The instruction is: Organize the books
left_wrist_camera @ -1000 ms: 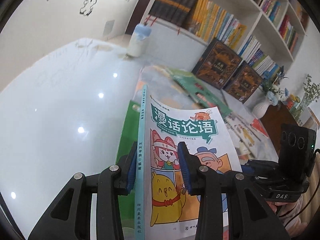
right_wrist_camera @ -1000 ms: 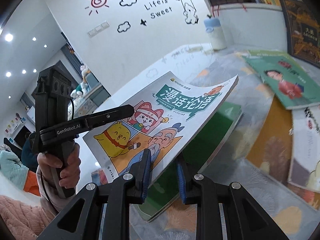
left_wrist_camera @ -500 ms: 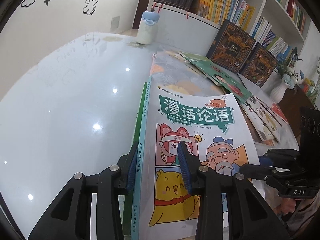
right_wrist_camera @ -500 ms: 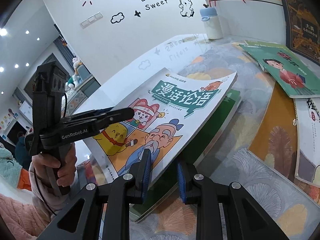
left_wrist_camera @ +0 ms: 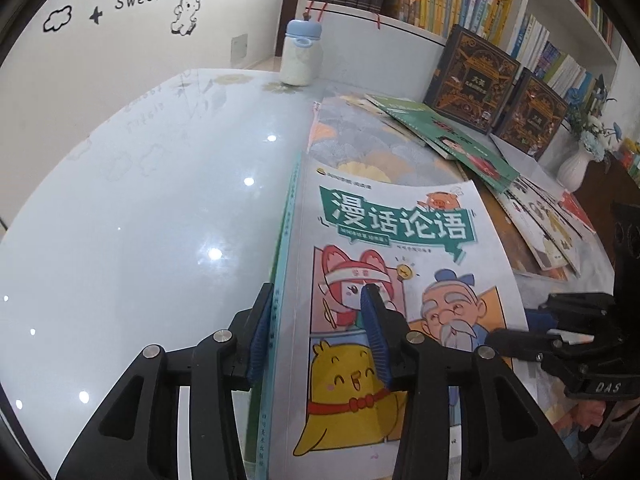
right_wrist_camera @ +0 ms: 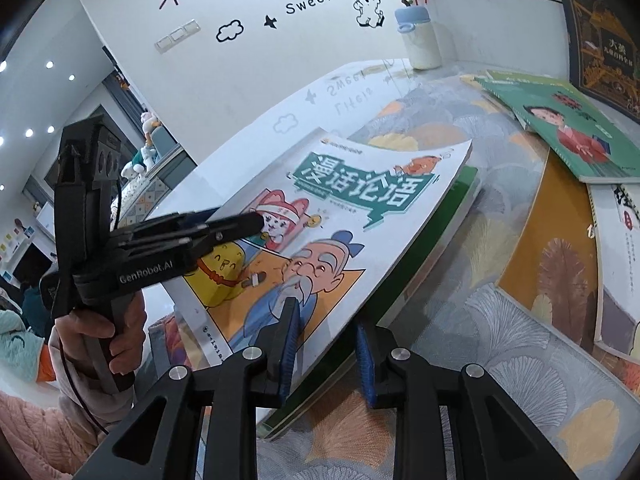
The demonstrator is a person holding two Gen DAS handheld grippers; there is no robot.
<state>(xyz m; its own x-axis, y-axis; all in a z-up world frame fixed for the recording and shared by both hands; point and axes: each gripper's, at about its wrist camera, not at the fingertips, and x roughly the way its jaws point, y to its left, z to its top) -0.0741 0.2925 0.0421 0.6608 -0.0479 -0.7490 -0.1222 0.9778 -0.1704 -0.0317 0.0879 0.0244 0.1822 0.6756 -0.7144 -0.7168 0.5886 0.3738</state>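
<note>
A cartoon-cover book (left_wrist_camera: 392, 240) (right_wrist_camera: 360, 208) with a teal title banner lies on top of a green book (right_wrist_camera: 460, 200), near the edge of a patterned mat. My left gripper (left_wrist_camera: 316, 320) straddles its spine edge. Its jaws are opening: one pad is beside the spine and the other stands over the cover without pressing. My right gripper (right_wrist_camera: 326, 332) straddles the opposite long edge. Its jaws are also opening, and a gap shows between the book's edge and the outer pad. Each view shows the other gripper reaching in over the cover: the left gripper (right_wrist_camera: 256, 220) and the right gripper (left_wrist_camera: 520, 340).
A blue-lidded bottle (left_wrist_camera: 300, 56) stands at the far table edge. A green book with a girl on it (left_wrist_camera: 460, 136) and several more books (right_wrist_camera: 616, 260) lie on the mat (right_wrist_camera: 500, 320). Dark boxed volumes (left_wrist_camera: 472, 80) lean on the bookshelf, with a white vase (left_wrist_camera: 572, 168) beside them.
The cartoon book has come down from a raised, tilted hold to lie flat on the green book. Both grippers' jaws have widened slightly.
</note>
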